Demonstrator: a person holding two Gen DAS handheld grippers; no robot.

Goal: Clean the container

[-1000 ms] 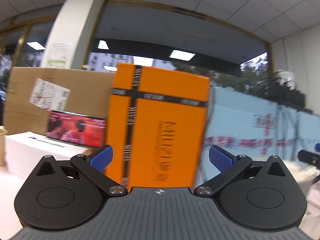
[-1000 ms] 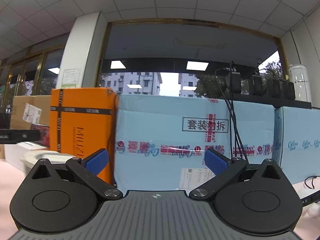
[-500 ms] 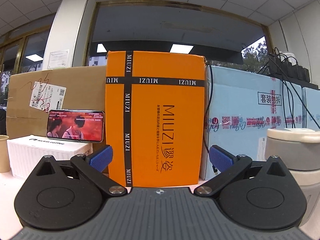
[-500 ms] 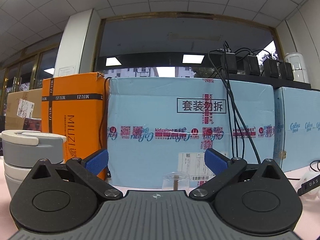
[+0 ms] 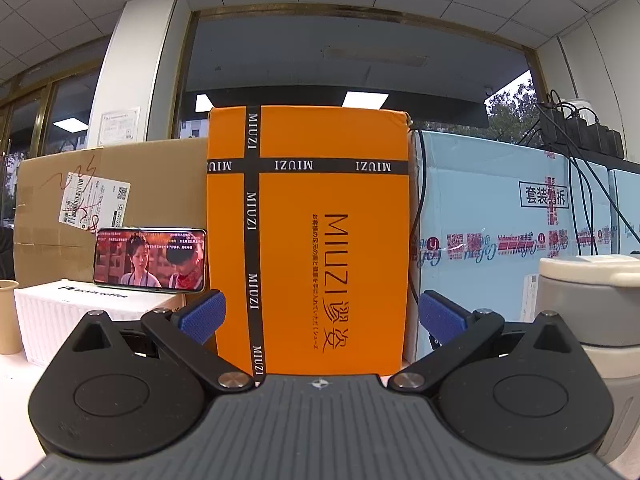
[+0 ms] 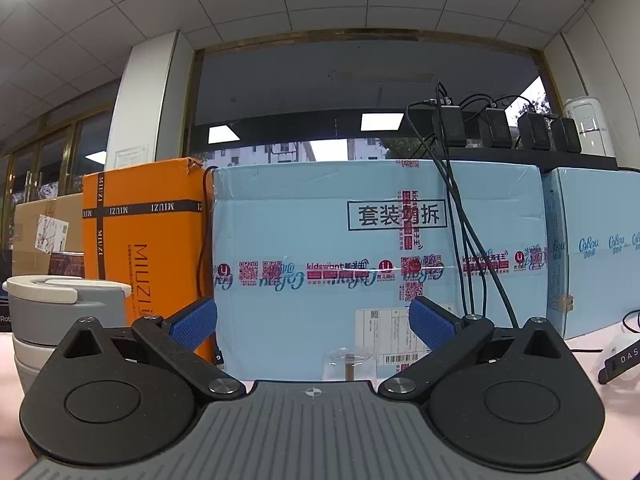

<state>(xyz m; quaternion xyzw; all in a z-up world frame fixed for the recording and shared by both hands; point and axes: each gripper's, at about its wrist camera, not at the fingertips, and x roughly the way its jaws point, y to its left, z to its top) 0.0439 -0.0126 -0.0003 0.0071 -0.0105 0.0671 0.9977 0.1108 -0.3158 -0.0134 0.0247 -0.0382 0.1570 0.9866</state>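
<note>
two ribbed-pad tongs, left tongs [image 5: 320, 316] and right tongs [image 6: 312, 320], gape wide beside the round grey container [image 6: 66, 312].

Pale pink table [image 6: 608, 396], grey lidded container [image 6: 64, 312], orange box [image 5: 320, 240], blue cartons [image 6: 380, 260], clear cup [image 6: 349, 364]

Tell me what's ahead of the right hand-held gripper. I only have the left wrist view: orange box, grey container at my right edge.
Observer: A small clear cup stands low, straight ahead of the right hand-held gripper, in front of a light blue box.
Operator: Is the right one holding anything?
Observer: No, its jaws are open and empty.
Operator: Where's the container from that side?
Observer: The grey container sits at the left edge of the right wrist view, lid on.
</note>
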